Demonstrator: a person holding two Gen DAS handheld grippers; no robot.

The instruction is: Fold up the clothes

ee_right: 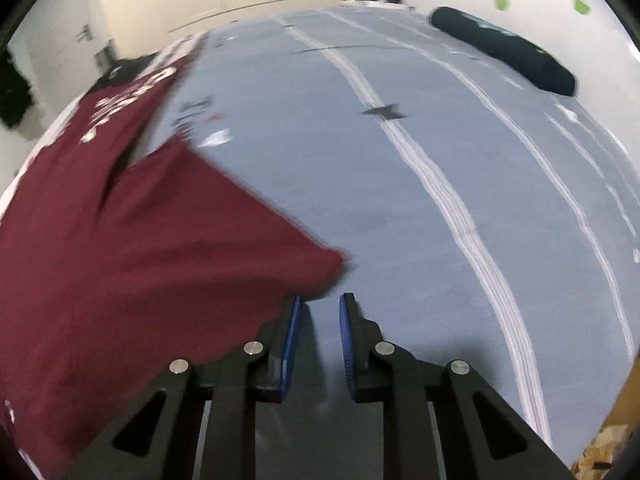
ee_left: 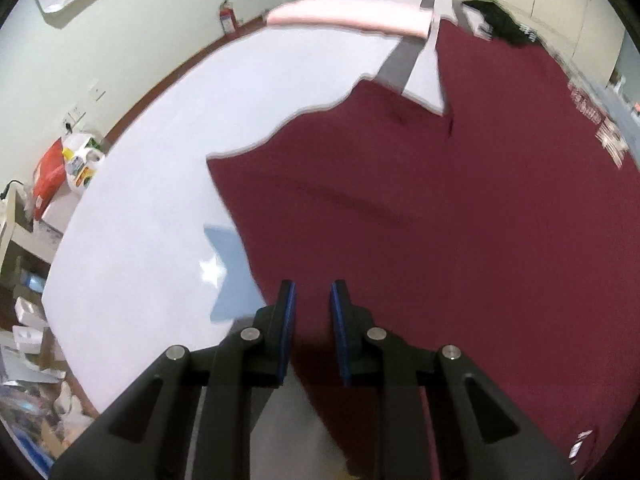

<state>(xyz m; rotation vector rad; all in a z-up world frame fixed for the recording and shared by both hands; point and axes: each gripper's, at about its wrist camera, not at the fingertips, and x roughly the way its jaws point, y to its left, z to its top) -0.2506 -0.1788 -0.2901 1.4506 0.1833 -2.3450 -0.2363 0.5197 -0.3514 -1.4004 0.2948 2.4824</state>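
Maroon shirt (ee_left: 420, 220) is spread flat on the bed (ee_left: 152, 168), covering the sheet toward the bed's right side in the left wrist view. Left gripper (ee_left: 313, 294) is held with jaws parted, nothing between the blue pads (ee_left: 289, 320); the shirt's left edge runs just under and ahead of the fingertips, cloth seen through the gap. Contact with the fabric cannot be determined.

Right gripper (ee_right: 319, 308) is likewise released, gap empty. A pointed corner of the shirt (ee_right: 160, 240) lies just ahead of the left finger, nearly touching its tip; grey-blue striped sheet (ee_right: 400, 200) is seen between the jaws. White lettering is visible on the shirt's far part. A folded pink garment (ee_left: 344, 18) lies at the far edge, a dark folded one (ee_right: 504, 50) near the far right corner.
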